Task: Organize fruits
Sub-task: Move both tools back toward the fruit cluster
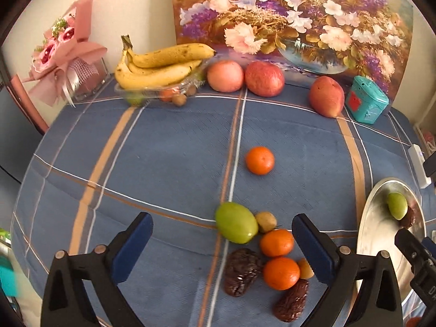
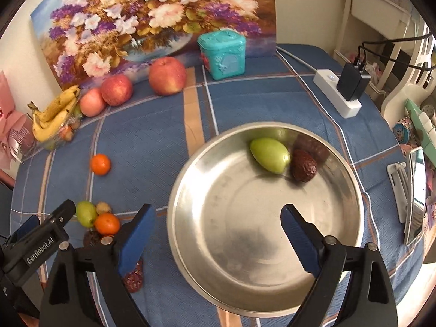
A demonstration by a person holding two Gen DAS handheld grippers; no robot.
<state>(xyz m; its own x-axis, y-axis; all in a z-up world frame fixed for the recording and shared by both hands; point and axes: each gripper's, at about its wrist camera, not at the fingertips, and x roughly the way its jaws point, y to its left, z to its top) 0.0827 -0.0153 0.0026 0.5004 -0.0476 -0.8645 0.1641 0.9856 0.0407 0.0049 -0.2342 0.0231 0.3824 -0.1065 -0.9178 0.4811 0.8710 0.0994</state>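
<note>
Steel bowl (image 2: 351, 179) holds a green fruit (image 2: 269, 155) and a date (image 2: 303, 169); right claw (image 2: 218, 234) gapes empty above it (left claw (image 1: 222, 248) too, wide over the worktop's near fruit cluster (image 1: 276, 242)).

place: we see a home room | signs: plaid tablecloth (image 1: 163, 150), floral painting (image 2: 152, 19), pink bouquet (image 1: 62, 46), power strip (image 2: 338, 95), propped phone (image 2: 415, 196)

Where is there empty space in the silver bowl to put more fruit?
Most of the silver bowl is bare: the whole near half and the left side. Only its far right edge is taken, by a green fruit and a dark date touching each other. The cloth left of the lone orange is bare too.
</note>
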